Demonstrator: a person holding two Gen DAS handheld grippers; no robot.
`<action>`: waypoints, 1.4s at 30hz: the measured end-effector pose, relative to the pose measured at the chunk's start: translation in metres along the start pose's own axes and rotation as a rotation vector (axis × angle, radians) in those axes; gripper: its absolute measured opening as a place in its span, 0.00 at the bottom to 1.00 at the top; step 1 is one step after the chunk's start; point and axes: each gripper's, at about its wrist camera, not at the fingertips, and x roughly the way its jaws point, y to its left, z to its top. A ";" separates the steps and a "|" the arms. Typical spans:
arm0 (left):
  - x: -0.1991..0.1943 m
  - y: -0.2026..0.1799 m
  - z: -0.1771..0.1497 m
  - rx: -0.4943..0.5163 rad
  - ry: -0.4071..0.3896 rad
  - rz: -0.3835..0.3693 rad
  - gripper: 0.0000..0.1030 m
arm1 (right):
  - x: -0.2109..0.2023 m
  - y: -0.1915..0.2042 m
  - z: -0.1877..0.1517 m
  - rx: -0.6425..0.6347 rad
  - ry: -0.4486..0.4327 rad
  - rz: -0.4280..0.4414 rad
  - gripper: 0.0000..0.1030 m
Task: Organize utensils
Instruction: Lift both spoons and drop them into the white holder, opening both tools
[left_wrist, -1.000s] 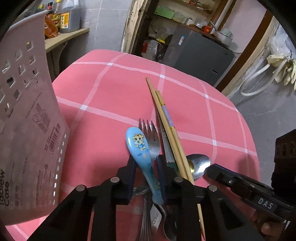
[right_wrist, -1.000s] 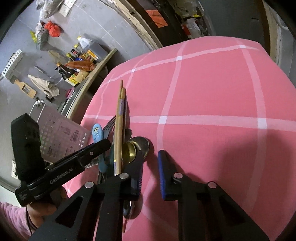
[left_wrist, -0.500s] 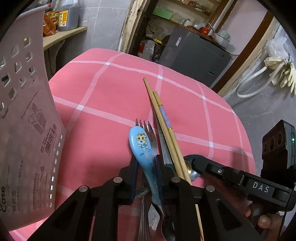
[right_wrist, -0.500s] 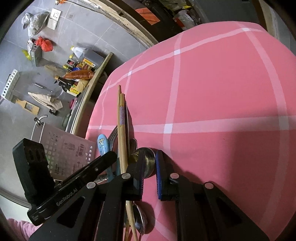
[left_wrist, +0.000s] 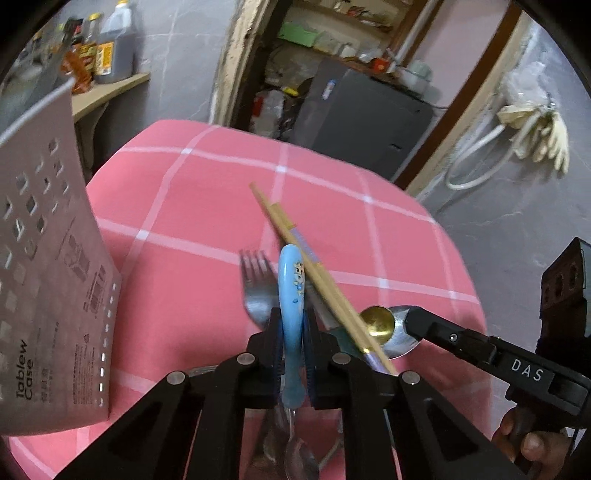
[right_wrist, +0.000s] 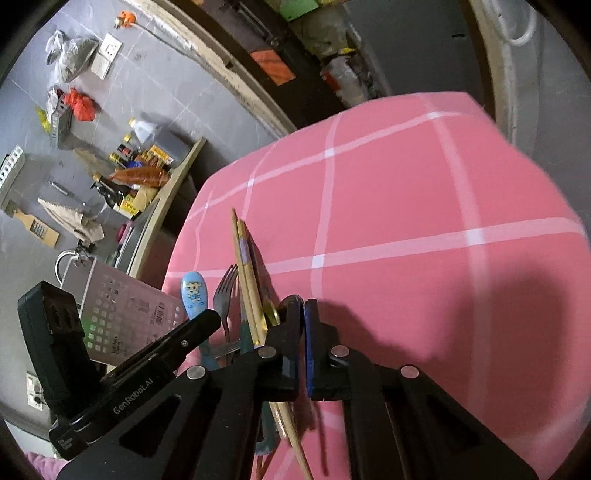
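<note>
Nearest to us, our left tool (left_wrist: 293, 354) is closing on the blue spoon (left_wrist: 291, 295), its pads already against the handle's sides, so we judge the spoon is being singled out of the pile for sorting. From the wrist view its bowl end drops below the tool and is partly cut off, so we cannot say how much of it still rests on the bench (left_wrist: 192, 206). Our right tool (right_wrist: 303, 332) is clenched almost flat; its tips sit at the rim of the steel spoon (left_wrist: 400, 334), but the fingers hide the contact, and we cannot tell whether anything is pinched between them. Just beside, the chopsticks (left_wrist: 314, 266) lie slantwise across the pile, over the fork (left_wrist: 255, 284) and a darker handle we cannot identify; they will likely shift if the blue spoon lifts. To the left stands the perforated case (left_wrist: 44, 266), tilted and cropped by the frame, presumably where the utensils go; its opening is out of view. Farther off, the pink cloth is bare.
</note>
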 end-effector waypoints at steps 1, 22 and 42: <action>-0.003 -0.002 0.001 0.007 -0.003 -0.007 0.09 | -0.007 0.000 0.000 -0.003 -0.014 -0.014 0.02; -0.126 -0.009 0.043 0.075 -0.264 -0.157 0.08 | -0.173 0.086 0.026 -0.268 -0.435 -0.351 0.02; -0.248 0.063 0.113 0.196 -0.560 -0.043 0.08 | -0.193 0.276 0.032 -0.639 -0.522 -0.262 0.02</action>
